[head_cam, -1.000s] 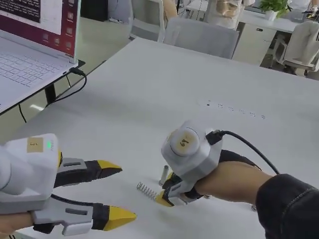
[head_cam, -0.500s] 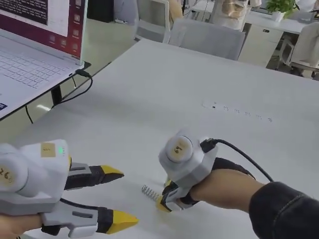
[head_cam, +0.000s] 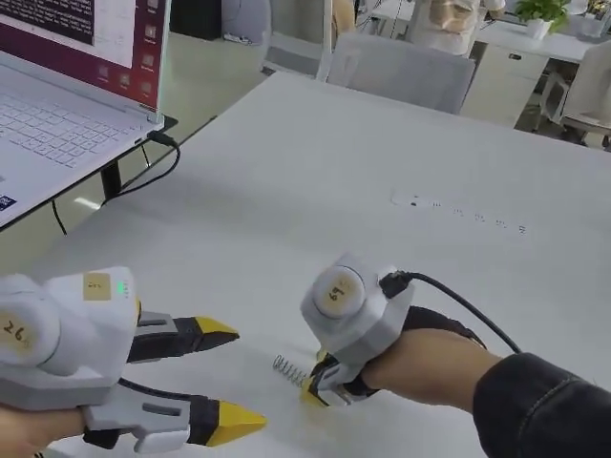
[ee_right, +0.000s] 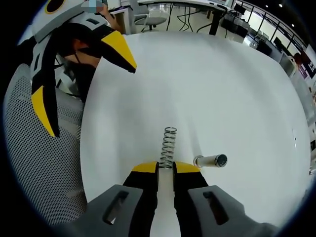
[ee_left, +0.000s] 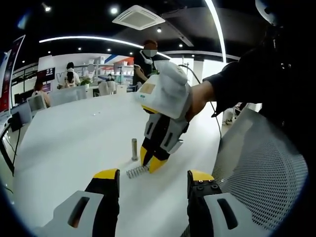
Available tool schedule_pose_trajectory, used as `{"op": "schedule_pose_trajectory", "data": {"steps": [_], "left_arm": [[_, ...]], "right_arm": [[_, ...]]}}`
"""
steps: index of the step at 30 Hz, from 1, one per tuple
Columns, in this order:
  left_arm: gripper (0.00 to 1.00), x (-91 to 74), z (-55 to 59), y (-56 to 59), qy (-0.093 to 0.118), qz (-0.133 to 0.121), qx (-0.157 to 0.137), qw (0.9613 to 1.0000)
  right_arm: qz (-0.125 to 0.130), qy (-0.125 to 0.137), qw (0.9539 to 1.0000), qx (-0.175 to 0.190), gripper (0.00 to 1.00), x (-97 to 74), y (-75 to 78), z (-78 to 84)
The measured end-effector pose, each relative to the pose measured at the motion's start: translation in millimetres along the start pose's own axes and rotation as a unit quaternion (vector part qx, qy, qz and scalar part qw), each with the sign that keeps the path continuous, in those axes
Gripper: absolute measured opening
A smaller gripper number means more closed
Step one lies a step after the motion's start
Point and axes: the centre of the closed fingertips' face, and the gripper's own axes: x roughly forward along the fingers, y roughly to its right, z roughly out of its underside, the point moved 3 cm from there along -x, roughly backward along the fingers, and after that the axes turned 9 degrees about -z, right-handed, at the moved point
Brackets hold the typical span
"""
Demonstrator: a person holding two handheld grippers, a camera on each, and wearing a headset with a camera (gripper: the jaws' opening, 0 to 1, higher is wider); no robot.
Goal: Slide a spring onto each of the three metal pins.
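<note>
One spring (ee_right: 169, 143) pinched in right gripper (ee_right: 166, 167), upright metal pin (ee_right: 210, 160) just beside

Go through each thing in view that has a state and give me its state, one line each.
right gripper: shut on one end of the spring.
spring: gripped at one end, not on a pin.
metal pin: upright on the table, bare.
left gripper: open, jaws apart, empty.
laptop: lid open, screen lit.
</note>
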Motion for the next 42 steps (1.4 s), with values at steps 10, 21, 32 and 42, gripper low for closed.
{"op": "schedule_pose_trajectory", "data": {"steps": [10,21,32,42], "left_arm": [[0.49,1.9,0.9,2.3,-0.003,0.005,0.005,1.0000],[0.46,12.2,-5.4,14.6,-0.006,0.030,0.021,0.9993],[0.40,20.4,-17.3,30.4,-0.001,0.061,0.046,0.9971],[0.26,21.4,-23.3,42.5,0.011,0.090,0.061,0.9939]], "right_arm": [[-0.013,-0.003,0.9995,-0.027,0.08,-10.8,-13.1,6.3],[-0.044,0.011,0.9976,-0.052,0.08,-49.2,-32.0,7.5],[-0.081,0.020,0.9901,-0.113,0.08,-76.4,-57.6,3.1],[-0.095,0.026,0.9835,-0.152,0.08,-83.0,-70.6,1.0]]}}
